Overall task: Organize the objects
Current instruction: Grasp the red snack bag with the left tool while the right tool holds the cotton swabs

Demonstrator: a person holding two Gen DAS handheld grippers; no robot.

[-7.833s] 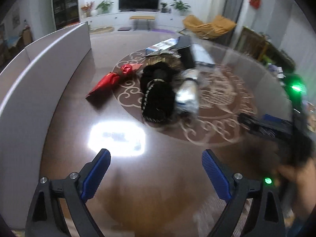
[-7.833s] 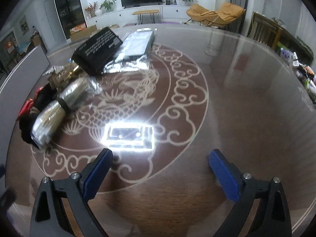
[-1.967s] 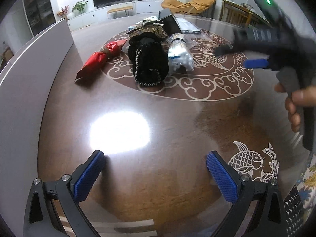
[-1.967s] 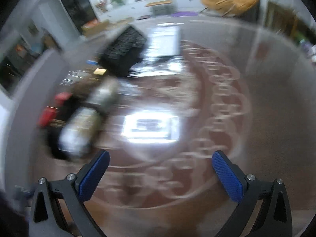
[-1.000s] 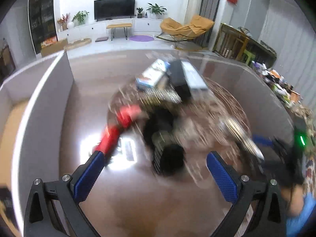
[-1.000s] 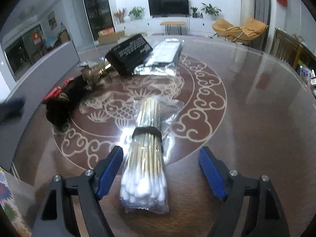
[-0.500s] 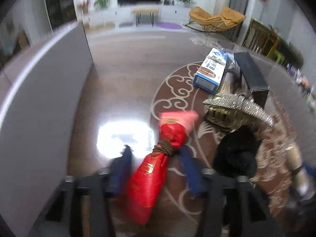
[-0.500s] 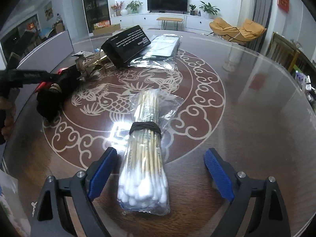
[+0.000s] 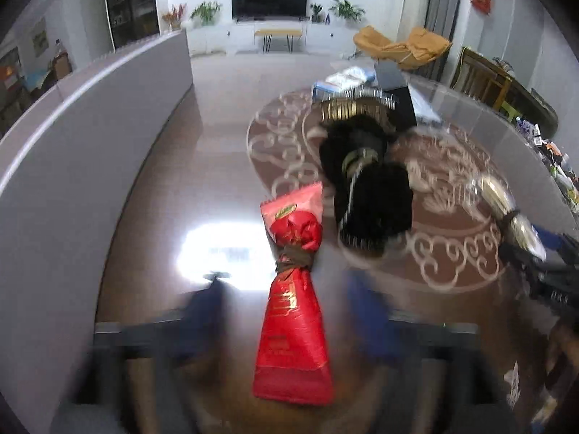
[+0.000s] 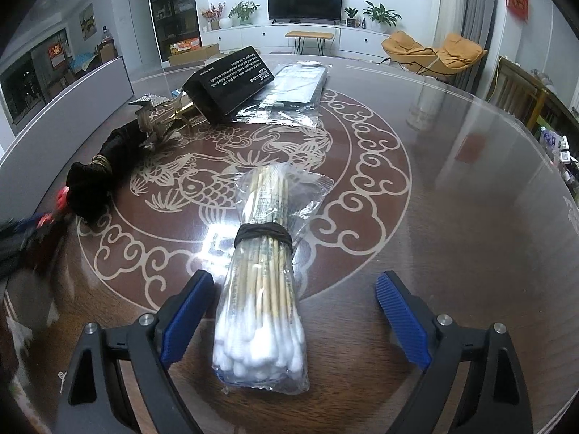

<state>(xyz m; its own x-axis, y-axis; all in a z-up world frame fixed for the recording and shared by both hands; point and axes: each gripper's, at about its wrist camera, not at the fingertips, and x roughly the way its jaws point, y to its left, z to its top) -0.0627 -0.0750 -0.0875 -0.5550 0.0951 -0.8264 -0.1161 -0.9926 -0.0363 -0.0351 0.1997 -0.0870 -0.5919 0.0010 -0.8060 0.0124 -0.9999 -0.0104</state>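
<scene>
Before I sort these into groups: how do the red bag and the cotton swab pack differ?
The red bag is opaque, so its contents are hidden; the swab pack is clear plastic, showing wooden sticks with white tips. The red bag is tied at its neck with a brown band; the swab pack is cinched by a dark band midway. Both lie flat on the table, each between open jaws.

Ceiling-light glare on the glossy table [image 10: 452, 166]; left view motion-blurred, edges fisheye-bent.

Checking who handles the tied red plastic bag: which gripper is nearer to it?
Left. The left gripper straddles the red plastic bag, jaws opening; the right gripper sits across the table, around the cotton swab bundle.
</scene>
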